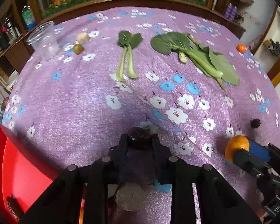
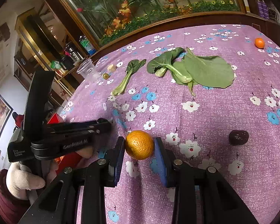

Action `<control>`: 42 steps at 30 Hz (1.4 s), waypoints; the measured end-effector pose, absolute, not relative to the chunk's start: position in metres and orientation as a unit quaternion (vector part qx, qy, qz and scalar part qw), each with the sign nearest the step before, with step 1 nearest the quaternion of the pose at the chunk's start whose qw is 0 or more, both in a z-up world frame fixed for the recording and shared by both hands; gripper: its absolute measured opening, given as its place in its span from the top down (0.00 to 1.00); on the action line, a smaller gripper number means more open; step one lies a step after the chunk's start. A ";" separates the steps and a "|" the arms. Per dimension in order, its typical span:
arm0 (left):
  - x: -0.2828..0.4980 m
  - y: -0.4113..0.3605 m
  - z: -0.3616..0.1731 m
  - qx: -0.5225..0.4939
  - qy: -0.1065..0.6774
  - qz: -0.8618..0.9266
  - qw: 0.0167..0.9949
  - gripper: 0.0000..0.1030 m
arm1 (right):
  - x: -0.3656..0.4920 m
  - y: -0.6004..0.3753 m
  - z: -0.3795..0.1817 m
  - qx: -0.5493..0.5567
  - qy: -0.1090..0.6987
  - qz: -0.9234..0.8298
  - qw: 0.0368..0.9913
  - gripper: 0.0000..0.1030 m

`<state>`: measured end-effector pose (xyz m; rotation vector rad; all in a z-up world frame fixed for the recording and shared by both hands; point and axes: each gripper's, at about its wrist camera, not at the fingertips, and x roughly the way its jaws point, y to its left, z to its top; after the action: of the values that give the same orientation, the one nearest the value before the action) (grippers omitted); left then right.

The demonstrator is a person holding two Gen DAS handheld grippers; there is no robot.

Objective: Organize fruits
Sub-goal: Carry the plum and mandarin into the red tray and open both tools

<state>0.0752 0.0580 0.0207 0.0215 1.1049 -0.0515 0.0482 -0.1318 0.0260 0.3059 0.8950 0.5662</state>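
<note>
Left gripper [image 1: 139,137] sits lowest in its own view, jaws closed tight on a dark round fruit [image 1: 139,135] just above the purple flowered tablecloth [image 1: 84,102]. Red container [image 1: 18,168] is at that view's lower left edge, close beside the gripper. Right gripper [image 2: 139,145] has its blue pads pressed on both sides of an orange [image 2: 139,144], narrow gap, fruit resting at cloth level. Second dark fruit [image 2: 238,137] lies loose on the cloth to the right of the orange, apart from it. Small orange [image 2: 259,43] sits far back near the right edge. Leafy greens: one small stalk [image 2: 128,76] mid-table, bigger bunch [image 2: 196,71] beside it. Clear plastic jar [image 1: 43,41] stands back left, with a small green fruit [image 1: 78,49] and a pale lump [image 1: 82,37] just beside it. White-gloved hand [image 2: 20,181] grips the left tool's handle.
</note>
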 end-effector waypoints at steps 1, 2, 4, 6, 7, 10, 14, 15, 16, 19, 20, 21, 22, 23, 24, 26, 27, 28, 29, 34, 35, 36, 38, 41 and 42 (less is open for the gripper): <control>0.073 0.059 0.022 0.008 0.519 -0.025 0.854 0.77 | 0.048 -0.131 0.026 0.141 0.423 0.266 0.854 0.66; 0.069 0.060 0.025 0.003 0.514 -0.026 0.857 0.77 | 0.048 -0.130 0.027 0.138 0.421 0.265 0.856 0.66; 0.064 0.064 0.031 -0.012 0.505 -0.026 0.863 0.77 | 0.048 -0.131 0.027 0.138 0.418 0.265 0.858 0.66; 0.053 0.070 0.042 -0.033 0.493 -0.028 0.869 0.77 | 0.047 -0.131 0.029 0.137 0.412 0.265 0.861 0.66; 0.043 0.075 0.049 -0.043 0.484 -0.028 0.873 0.77 | 0.046 -0.131 0.029 0.137 0.410 0.265 0.862 0.66; 0.015 0.088 0.067 -0.063 0.460 -0.024 0.885 0.77 | 0.043 -0.130 0.032 0.138 0.403 0.272 0.863 0.66; -0.027 0.116 0.084 -0.094 0.430 -0.002 0.898 0.77 | 0.037 -0.124 0.034 0.129 0.391 0.285 0.866 0.66; -0.037 0.124 0.085 -0.102 0.423 0.006 0.900 0.77 | 0.035 -0.121 0.034 0.128 0.388 0.292 0.865 0.66; -0.047 0.133 0.086 -0.112 0.417 0.015 0.902 0.77 | 0.032 -0.119 0.034 0.127 0.387 0.298 0.863 0.66; -0.075 0.166 0.082 -0.132 0.407 0.062 0.902 0.77 | 0.025 -0.107 0.035 0.112 0.383 0.313 0.862 0.66; -0.084 0.180 0.080 -0.134 0.404 0.080 0.901 0.77 | 0.022 -0.100 0.035 0.106 0.387 0.313 0.861 0.66; -0.090 0.189 0.078 -0.138 0.402 0.089 0.901 0.77 | 0.020 -0.096 0.036 0.108 0.393 0.320 0.855 0.66; -0.098 0.201 0.076 -0.148 0.400 0.098 0.899 0.77 | 0.018 -0.092 0.037 0.110 0.397 0.323 0.852 0.66; -0.107 0.215 0.076 -0.163 0.395 0.105 0.898 0.77 | 0.014 -0.088 0.039 0.111 0.401 0.326 0.849 0.66; -0.113 0.224 0.075 -0.172 0.392 0.110 0.897 0.77 | 0.008 -0.082 0.043 0.113 0.404 0.331 0.845 0.66; -0.123 0.243 0.071 -0.190 0.386 0.118 0.895 0.77 | 0.000 -0.070 0.049 0.121 0.410 0.349 0.834 0.66; -0.126 0.250 0.070 -0.198 0.384 0.118 0.894 0.77 | -0.004 -0.061 0.053 0.120 0.412 0.358 0.829 0.66; -0.128 0.252 0.069 -0.203 0.383 0.118 0.893 0.77 | -0.008 -0.053 0.057 0.116 0.413 0.365 0.826 0.66; -0.130 0.256 0.068 -0.207 0.382 0.116 0.893 0.77 | -0.012 -0.040 0.062 0.109 0.416 0.375 0.821 0.66; -0.131 0.260 0.060 -0.214 0.386 0.103 0.891 0.77 | -0.018 0.017 0.070 0.081 0.437 0.411 0.796 0.65; -0.130 0.260 0.058 -0.213 0.391 0.103 0.890 0.77 | -0.018 0.028 0.069 0.073 0.441 0.416 0.792 0.65; -0.129 0.259 0.055 -0.213 0.395 0.102 0.888 0.77 | -0.019 0.037 0.069 0.067 0.444 0.420 0.789 0.65; -0.129 0.258 0.050 -0.206 0.403 0.106 0.885 0.77 | -0.019 0.061 0.066 0.047 0.449 0.424 0.785 0.65; -0.132 0.259 0.046 -0.194 0.407 0.118 0.885 0.76 | -0.012 0.089 0.058 0.028 0.463 0.426 0.777 0.65; -0.133 0.260 0.045 -0.192 0.407 0.121 0.885 0.76 | -0.010 0.096 0.056 0.026 0.467 0.427 0.774 0.65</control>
<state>-0.1330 0.2597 0.0454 -0.3987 0.8466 0.2519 -0.0103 0.0955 0.0563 0.0561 1.0116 0.9238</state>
